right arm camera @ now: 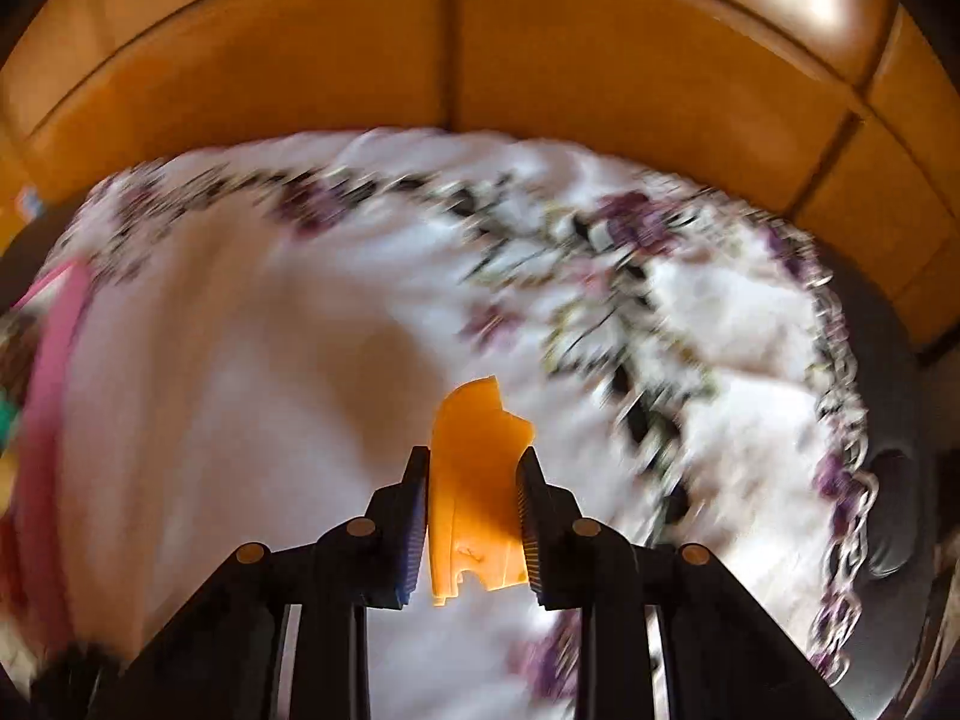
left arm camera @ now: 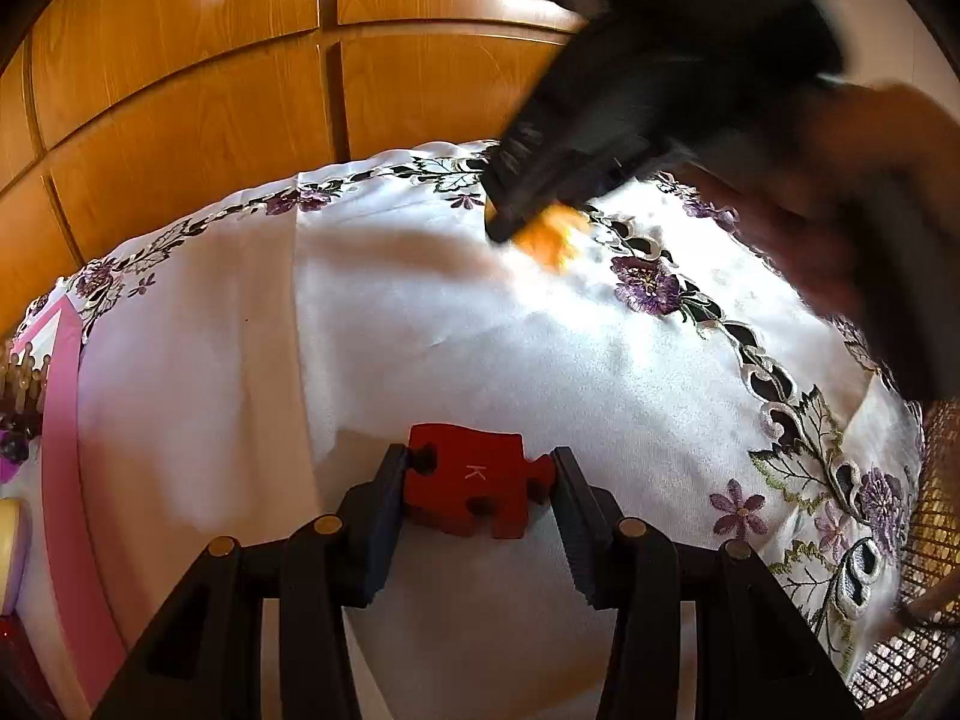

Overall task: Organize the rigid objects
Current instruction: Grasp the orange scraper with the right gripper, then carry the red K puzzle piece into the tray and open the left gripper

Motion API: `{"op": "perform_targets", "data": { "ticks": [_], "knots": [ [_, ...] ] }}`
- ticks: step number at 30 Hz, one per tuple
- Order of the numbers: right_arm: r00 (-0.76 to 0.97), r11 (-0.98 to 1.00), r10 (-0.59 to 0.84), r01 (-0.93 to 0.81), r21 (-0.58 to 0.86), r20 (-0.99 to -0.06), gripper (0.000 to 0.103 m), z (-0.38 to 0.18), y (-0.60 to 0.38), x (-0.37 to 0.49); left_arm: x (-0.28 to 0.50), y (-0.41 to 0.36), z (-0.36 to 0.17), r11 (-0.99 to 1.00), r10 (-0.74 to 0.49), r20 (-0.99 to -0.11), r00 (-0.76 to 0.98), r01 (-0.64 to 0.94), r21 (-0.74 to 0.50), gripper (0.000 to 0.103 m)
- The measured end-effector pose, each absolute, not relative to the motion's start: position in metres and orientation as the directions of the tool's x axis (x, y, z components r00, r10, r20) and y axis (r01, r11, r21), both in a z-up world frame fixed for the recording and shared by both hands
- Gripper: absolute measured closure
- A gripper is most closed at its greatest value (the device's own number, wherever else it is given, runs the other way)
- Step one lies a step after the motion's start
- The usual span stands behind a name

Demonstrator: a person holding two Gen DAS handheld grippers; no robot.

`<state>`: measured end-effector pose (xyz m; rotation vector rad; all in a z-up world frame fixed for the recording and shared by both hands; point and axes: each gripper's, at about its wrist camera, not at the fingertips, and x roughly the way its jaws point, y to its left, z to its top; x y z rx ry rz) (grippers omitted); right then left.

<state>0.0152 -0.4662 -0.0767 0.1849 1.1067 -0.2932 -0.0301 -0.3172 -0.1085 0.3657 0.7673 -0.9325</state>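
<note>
A red jigsaw-shaped piece (left arm camera: 474, 489) marked K lies on the white cloth, and my left gripper (left arm camera: 480, 471) is shut on it, a pad pressing each side. An orange puzzle piece (right arm camera: 477, 480) stands on edge in my right gripper (right arm camera: 474, 459), whose pads clamp its two faces above the cloth. In the left wrist view the right gripper (left arm camera: 528, 222) appears blurred at the far side of the table with the orange piece (left arm camera: 552, 237) at its tip, and a person's hand (left arm camera: 840, 192) holds it.
A white tablecloth (left arm camera: 450, 330) with purple embroidered flowers covers the table. A pink tray edge (left arm camera: 63, 420) with small items runs along the left. Wooden cabinet doors (left arm camera: 210, 72) stand behind the table. A woven chair seat (left arm camera: 924, 570) shows at the right.
</note>
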Motion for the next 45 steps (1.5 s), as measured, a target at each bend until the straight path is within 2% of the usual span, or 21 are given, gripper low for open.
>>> {"op": "perform_targets", "data": {
  "ticks": [4, 6, 14, 23, 35, 45],
  "knots": [
    [0.367, 0.973, -0.085, 0.229, 0.002, -0.926, 0.077, -0.097, -0.436, -0.005, -0.032, -0.318, -0.108, 0.562, -0.579, -0.728, 0.368, 0.826, -0.029, 0.055],
    [0.395, 0.972, -0.107, 0.234, -0.012, -0.912, 0.076, -0.099, -0.432, -0.009, -0.033, -0.318, -0.108, 0.563, -0.577, -0.728, 0.371, 0.826, -0.025, 0.055],
    [0.446, 0.962, -0.028, 0.255, 0.097, -0.895, 0.074, -0.101, -0.444, -0.018, -0.040, -0.317, -0.107, 0.566, -0.566, -0.728, 0.388, 0.825, 0.000, 0.055],
    [0.448, 0.983, -0.149, 0.163, -0.084, -0.882, 0.075, -0.103, -0.421, -0.011, -0.045, -0.318, -0.106, 0.569, -0.548, -0.731, 0.407, 0.822, 0.031, 0.055],
    [0.456, 0.983, -0.169, 0.142, -0.116, -0.874, 0.075, -0.104, -0.418, -0.009, -0.046, -0.311, -0.104, 0.591, -0.525, -0.742, 0.416, 0.806, 0.033, 0.056],
    [0.474, 0.982, -0.188, 0.118, -0.150, -0.860, 0.075, -0.105, -0.414, -0.009, -0.048, -0.295, -0.092, 0.612, -0.524, -0.758, 0.389, 0.791, -0.017, 0.057]
  ]
}}
